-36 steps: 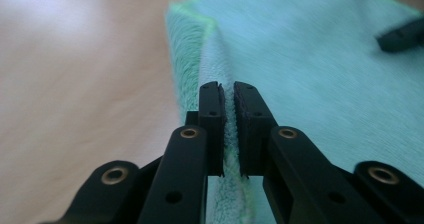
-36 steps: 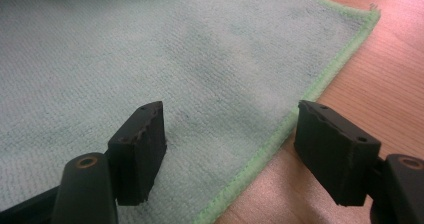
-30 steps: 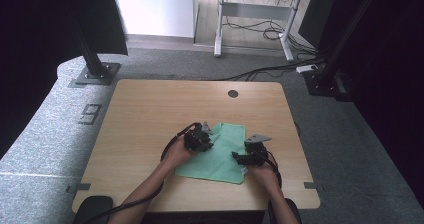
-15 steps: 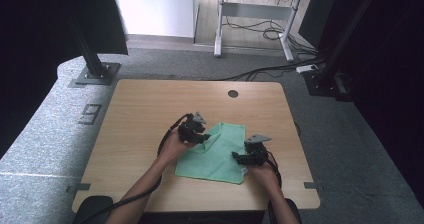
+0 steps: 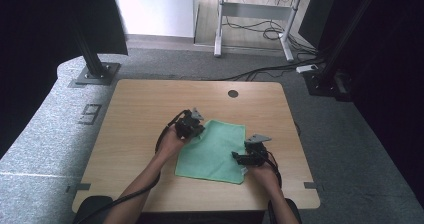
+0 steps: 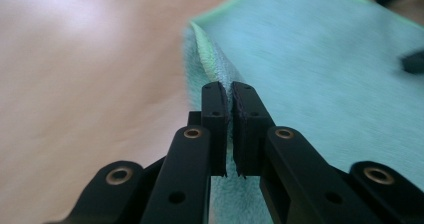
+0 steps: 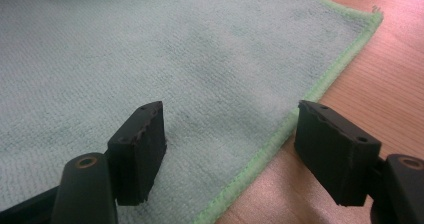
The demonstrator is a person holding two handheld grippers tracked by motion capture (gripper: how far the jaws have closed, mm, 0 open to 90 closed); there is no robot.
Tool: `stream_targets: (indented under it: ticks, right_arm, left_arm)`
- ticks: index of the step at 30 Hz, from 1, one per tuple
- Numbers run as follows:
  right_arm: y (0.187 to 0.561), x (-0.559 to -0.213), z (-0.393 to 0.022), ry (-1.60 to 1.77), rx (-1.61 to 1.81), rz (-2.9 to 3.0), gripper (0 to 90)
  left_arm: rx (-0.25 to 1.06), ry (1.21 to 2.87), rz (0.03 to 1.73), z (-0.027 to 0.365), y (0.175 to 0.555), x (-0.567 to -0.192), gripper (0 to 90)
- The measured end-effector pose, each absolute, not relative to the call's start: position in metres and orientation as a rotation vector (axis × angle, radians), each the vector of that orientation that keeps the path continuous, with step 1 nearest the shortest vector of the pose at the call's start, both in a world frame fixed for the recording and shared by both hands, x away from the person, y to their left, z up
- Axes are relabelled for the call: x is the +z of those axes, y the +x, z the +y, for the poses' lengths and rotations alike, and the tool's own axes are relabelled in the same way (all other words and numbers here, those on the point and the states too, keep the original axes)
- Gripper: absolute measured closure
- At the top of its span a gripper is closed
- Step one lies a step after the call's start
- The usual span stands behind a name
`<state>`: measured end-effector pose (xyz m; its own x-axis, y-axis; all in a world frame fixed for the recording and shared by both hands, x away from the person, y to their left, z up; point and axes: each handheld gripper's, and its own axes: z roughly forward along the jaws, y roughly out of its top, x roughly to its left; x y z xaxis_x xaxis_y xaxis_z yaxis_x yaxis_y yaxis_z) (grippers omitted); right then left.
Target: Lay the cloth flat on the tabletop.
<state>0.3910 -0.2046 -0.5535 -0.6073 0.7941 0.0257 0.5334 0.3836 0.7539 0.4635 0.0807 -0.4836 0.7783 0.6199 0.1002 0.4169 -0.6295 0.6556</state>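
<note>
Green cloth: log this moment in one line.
left claw: shut on green cloth edge | right claw: open over cloth edge | table: wooden

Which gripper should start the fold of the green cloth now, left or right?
Left. The left gripper is shut on the green cloth's edge; the right gripper sits open over its own edge.

the left gripper (image 6: 231,91) has its two black jaws just closed, pinched on a raised fold at the edge of the teal-green microfibre cloth (image 6: 320,69), mid-frame. the cloth fills the right side; pale wooden tabletop (image 6: 85,84) blurs across the left.
</note>
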Motion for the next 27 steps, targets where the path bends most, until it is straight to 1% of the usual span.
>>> stream_targets:
  ticks: [3,5,6,8,9,12,13,15,17,21,25,27]
  right_arm:
    - [0.391,-0.554,-0.204,1.156,1.069,2.305,27.7]
    - [0.392,-0.554,-0.204,1.152,1.07,2.305,27.6]
    - [0.392,-0.554,-0.204,1.153,1.07,2.305,27.5]
    - [0.392,-0.554,-0.204,1.155,1.07,2.305,27.5]
    - [0.391,-0.554,-0.204,1.155,1.071,2.305,27.5]
    - [0.391,-0.554,-0.204,1.154,1.072,2.304,27.5]
    - [0.391,-0.554,-0.204,1.155,1.072,2.305,27.4]
    - [0.392,-0.554,-0.204,1.156,1.069,2.306,27.5]
    - [0.392,-0.553,-0.203,1.16,1.062,2.308,27.4]
    - [0.392,-0.552,-0.203,1.164,1.052,2.315,27.5]
    - [0.391,-0.552,-0.203,1.165,1.044,2.321,27.6]
    - [0.391,-0.551,-0.204,1.164,1.043,2.33,27.6]
  left_arm:
    - [0.52,2.354,0.8,0.093,0.474,-0.477,83.4]
    - [0.574,2.365,0.835,0.099,0.484,-0.479,80.0]
    - [0.581,2.377,0.844,0.101,0.487,-0.48,75.5]
    - [0.6,2.401,0.873,0.105,0.494,-0.488,69.7]
    - [0.626,2.411,0.885,0.106,0.498,-0.492,65.4]
    - [0.632,2.367,0.943,0.113,0.502,-0.497,54.1]
    - [0.627,2.349,0.963,0.115,0.503,-0.498,52.3]
    - [0.628,2.338,0.985,0.117,0.504,-0.5,50.1]
    - [0.638,2.328,0.993,0.116,0.505,-0.502,46.1]
    - [0.591,2.28,1.036,0.113,0.509,-0.511,41.9]
    - [0.58,2.348,1.033,0.106,0.509,-0.529,40.8]
    - [0.582,2.33,1.036,0.107,0.506,-0.532,41.1]
